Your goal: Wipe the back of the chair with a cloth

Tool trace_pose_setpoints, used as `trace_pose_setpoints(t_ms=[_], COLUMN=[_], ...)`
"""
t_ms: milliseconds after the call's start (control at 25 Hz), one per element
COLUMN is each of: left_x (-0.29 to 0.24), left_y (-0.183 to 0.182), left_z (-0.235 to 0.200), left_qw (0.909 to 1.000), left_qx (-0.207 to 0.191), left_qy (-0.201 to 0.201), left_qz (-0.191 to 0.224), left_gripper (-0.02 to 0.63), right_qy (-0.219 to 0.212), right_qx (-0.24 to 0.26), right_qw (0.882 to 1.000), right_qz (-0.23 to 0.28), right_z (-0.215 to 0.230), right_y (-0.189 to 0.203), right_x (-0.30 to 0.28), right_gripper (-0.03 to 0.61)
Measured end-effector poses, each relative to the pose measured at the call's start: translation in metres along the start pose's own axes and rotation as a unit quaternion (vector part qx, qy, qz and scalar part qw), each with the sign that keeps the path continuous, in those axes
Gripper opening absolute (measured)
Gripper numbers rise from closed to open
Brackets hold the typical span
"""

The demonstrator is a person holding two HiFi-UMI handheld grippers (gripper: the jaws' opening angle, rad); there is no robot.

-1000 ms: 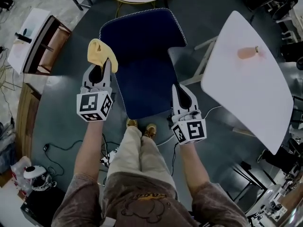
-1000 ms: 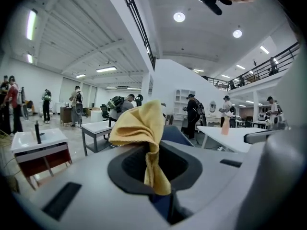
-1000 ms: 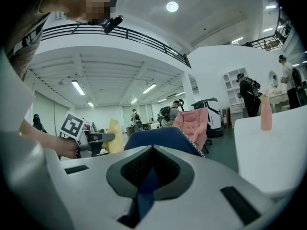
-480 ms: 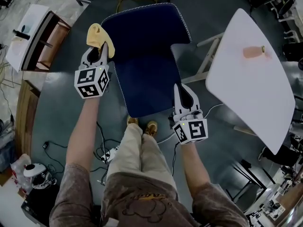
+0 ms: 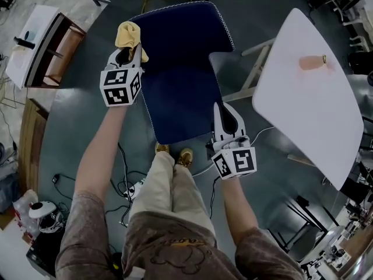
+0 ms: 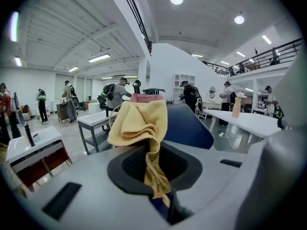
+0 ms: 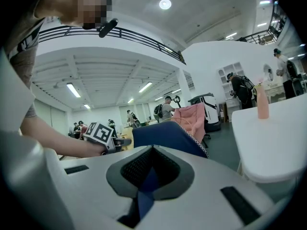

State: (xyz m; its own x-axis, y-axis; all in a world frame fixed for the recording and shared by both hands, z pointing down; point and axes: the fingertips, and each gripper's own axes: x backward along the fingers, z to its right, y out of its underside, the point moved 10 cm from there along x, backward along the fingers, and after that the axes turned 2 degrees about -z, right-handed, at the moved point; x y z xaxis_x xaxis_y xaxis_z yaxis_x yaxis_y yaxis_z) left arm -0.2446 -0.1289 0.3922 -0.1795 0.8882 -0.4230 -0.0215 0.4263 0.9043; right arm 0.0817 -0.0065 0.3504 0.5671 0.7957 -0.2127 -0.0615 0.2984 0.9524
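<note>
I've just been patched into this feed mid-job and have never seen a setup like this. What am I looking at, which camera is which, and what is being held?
There is no robot arm here: a person holds a two-jaw gripper in each hand. The top-down picture comes from a camera on the person's head. The other two come from cameras riding on each gripper and looking along its jaws. The left gripper is shut on a yellow cloth, held at the left edge of the navy chair, up on its back. The right gripper sits at the seat's right edge with navy fabric between its jaws, so it seems to be clamping the chair. The cubes with square markers are part of the grippers. To the right stands a white table with a pink bottle lying on it.
</note>
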Motion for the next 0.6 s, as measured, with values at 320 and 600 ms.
trace_pose_setpoints(t_ms=[320, 600], left_x=[-0.031, -0.069], left_y=[-0.002, -0.018], left_z=[0.021, 0.055], left_qw=[0.9985, 0.9939], left_qx=[-0.030, -0.048], left_qy=[0.040, 0.095], left_qz=[-0.020, -0.029], left_gripper=[0.051, 0.051], right_qy=[0.005, 0.014], right_qx=[0.001, -0.005], right_qw=[1.000, 1.000], right_qz=[0.000, 0.003], right_z=[0.003, 0.001], right_y=[0.001, 0.004], right_x=[0.007, 0.015], right_gripper=[0.021, 0.022])
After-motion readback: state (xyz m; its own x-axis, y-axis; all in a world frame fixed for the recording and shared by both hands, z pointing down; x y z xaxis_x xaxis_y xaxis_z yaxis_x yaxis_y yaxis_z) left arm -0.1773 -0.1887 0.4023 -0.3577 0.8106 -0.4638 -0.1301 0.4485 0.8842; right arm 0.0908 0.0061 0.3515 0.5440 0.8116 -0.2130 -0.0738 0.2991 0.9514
